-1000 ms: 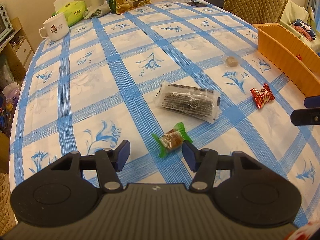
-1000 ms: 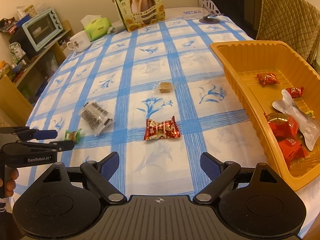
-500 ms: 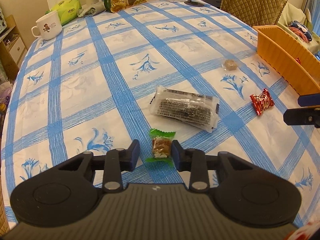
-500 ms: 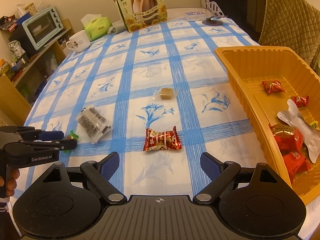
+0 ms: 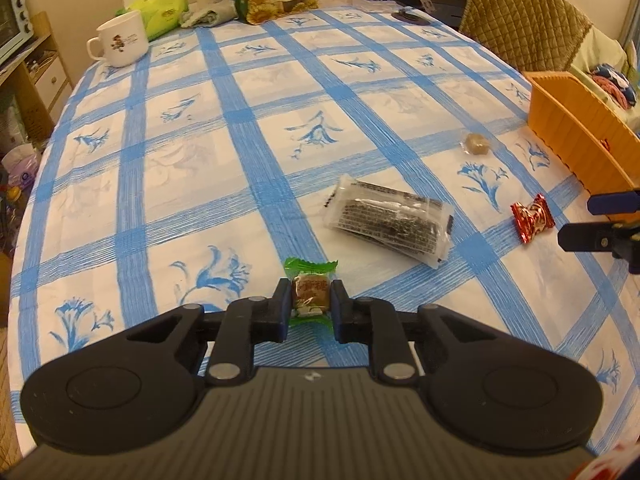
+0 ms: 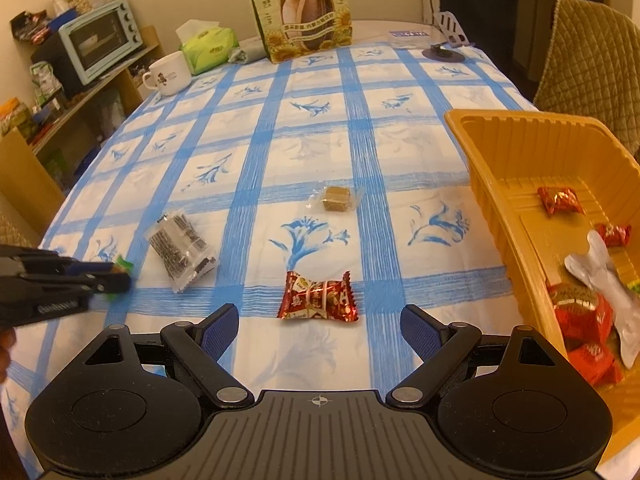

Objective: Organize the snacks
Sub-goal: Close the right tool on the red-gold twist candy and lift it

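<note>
Am pinching green candy (image 5: pixel 310 295) in left gripper (image 5: pixel 310 307), for carrying to orange tray (image 6: pixel 496 196); right gripper (image 6: pixel 319 330) spreading wide, empty, approaching red candy (image 6: pixel 318 297).

My left gripper (image 5: pixel 310 308) is matte black: ribbed grey-black housing, two round side discs, silver pivot screws, black pads. My right gripper (image 6: pixel 319 326) matches it but shows blue textured pads and a small crosshair mark on the housing. White lettering, blurred, runs along the left gripper's side, seen from the right wrist.
</note>
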Tool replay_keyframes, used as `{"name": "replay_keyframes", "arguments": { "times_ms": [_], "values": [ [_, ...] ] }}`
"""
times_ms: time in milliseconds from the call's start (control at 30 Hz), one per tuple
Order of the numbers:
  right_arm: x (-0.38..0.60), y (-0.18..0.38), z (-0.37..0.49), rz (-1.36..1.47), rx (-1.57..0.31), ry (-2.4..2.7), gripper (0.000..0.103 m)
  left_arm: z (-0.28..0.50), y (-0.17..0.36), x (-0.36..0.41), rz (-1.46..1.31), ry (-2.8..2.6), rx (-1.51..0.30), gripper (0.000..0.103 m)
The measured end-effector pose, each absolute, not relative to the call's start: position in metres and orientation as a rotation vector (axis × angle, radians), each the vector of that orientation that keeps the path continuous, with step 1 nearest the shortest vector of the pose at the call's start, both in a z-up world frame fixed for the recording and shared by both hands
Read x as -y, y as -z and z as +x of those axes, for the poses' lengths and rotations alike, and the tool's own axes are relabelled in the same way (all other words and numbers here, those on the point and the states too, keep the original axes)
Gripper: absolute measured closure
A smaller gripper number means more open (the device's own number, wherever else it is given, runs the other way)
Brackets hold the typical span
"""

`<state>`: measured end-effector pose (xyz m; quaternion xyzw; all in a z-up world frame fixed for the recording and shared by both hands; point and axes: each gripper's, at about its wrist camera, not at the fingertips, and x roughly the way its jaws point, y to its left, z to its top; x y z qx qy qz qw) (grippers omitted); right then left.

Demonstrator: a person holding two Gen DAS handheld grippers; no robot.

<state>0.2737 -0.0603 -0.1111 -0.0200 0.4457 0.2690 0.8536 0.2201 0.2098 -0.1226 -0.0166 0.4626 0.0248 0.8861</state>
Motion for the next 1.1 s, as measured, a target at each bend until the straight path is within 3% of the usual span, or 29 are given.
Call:
{"name": "replay_keyframes", "arguments": {
  "times_ms": [100,167,467,800,867,1100],
  "values": [
    [0.061,0.115,0.275,-0.079,-0.933,-0.586,0.016,0.215,0.118,-0.217,-0.052,-0.078,-0.954,0.085],
    [0.060,0.118,0.276,-0.104,-0.939,-0.603,0.025,0.212,0.116,-0.221,-0.066,-0.093,-0.950,0.085],
    [0.052,0.136,0.284,-0.182,-0.949,-0.619,0.039,0.201,0.111,-0.228,-0.105,-0.132,-0.945,0.085],
    [0.030,0.141,0.297,-0.234,-0.907,-0.645,0.047,0.191,0.106,-0.233,-0.120,-0.167,-0.938,0.085],
    [0.027,0.141,0.296,-0.243,-0.898,-0.657,0.057,0.190,0.105,-0.233,-0.123,-0.176,-0.938,0.085],
    [0.020,0.141,0.291,-0.266,-0.886,-0.678,0.073,0.185,0.103,-0.234,-0.127,-0.191,-0.935,0.085]
  ]
}}
